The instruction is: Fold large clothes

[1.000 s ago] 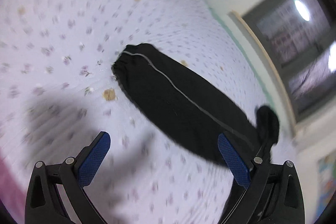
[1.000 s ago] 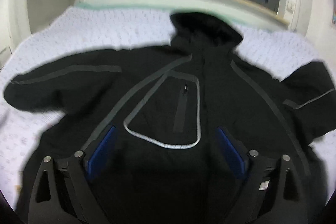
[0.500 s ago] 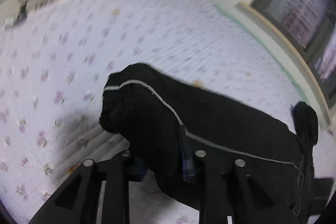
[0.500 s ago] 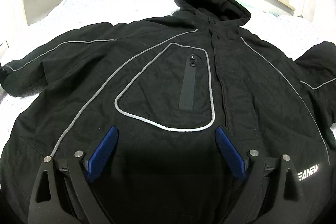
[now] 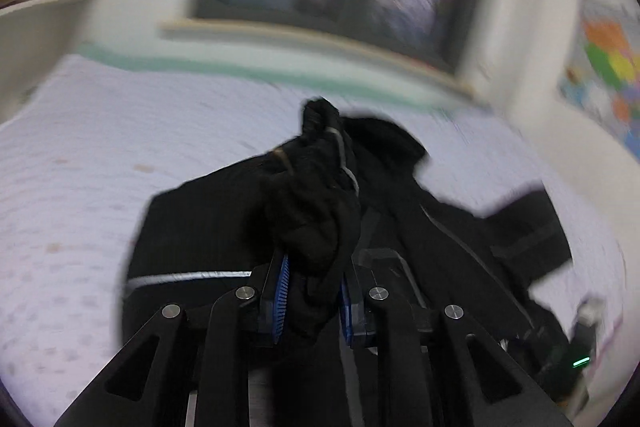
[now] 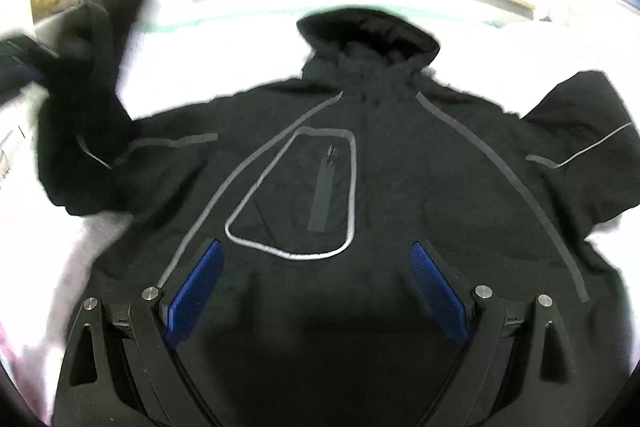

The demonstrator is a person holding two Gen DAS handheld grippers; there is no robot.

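Left gripper (image 5: 312, 301) clamps the black jacket's (image 6: 360, 187) sleeve cuff (image 5: 316, 211), raised at the jacket's left side, body lying rightward on the bed (image 5: 100, 147); right gripper (image 6: 316, 281) hovers open above the chest.

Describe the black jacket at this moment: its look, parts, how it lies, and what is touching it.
The black jacket is a hooded coat of matte, woven-looking fabric with grey reflective piping and a zipped chest pocket. Its body lies front-up, spread on the pale floral bedspread, hood toward the window. One sleeve is lifted off the bed, bunched between the pads of the left gripper. The other sleeve lies out flat. The right gripper, open, hovers over the lower front; contact cannot be judged.
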